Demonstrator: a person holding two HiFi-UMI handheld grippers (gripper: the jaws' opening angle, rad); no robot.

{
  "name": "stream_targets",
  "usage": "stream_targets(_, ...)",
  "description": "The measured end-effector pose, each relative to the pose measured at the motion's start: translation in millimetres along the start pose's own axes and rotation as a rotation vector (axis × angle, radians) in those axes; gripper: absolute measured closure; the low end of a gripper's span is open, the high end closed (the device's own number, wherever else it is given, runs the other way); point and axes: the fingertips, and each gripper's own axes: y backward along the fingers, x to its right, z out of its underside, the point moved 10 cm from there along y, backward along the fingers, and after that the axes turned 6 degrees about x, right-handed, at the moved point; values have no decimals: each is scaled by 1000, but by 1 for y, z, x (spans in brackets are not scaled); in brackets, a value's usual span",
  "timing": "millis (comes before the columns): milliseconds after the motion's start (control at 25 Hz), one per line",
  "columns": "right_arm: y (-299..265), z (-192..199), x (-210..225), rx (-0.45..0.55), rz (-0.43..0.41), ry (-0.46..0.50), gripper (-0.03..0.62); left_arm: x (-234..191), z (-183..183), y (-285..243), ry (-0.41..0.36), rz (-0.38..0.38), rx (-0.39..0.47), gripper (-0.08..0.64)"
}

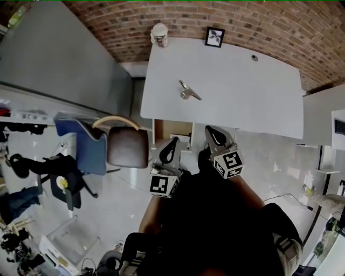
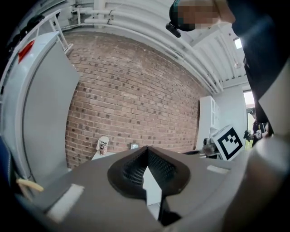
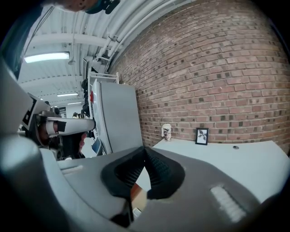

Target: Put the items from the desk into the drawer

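Note:
A small silvery metal item lies near the middle of the white desk. At the desk's far edge stand a paper cup and a small framed picture. Under the desk's near edge an open drawer shows its wooden inside. My left gripper is shut and holds nothing, just in front of the drawer. My right gripper is beside it, also shut and empty. The right gripper view looks over the desk at the cup and picture.
A brown-seated chair stands left of the drawer, with a blue chair beyond it. A grey cabinet fills the left side and a brick wall backs the desk. A cable hole marks the desk's far right.

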Motion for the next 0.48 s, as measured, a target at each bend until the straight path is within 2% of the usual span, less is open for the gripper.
stream_targets(120, 2, -3, 0, 8, 7, 3, 588, -2, -1, -2, 1, -7, 26, 541)
stream_targets(160, 3, -4, 0, 10, 9, 5, 588, -2, 0, -3, 1, -8, 26, 510)
stream_targets(240, 5, -5, 3, 13, 14, 7, 588, -1, 3, -5, -14, -15, -2, 394)
stream_targets(280, 5, -5, 4, 14, 17, 7, 588, -2, 5, -6, -22, -18, -13, 377)
stream_targets(480, 6, -5, 6, 17, 31, 1, 588, -7, 6, -14, -44, -19, -39, 359)
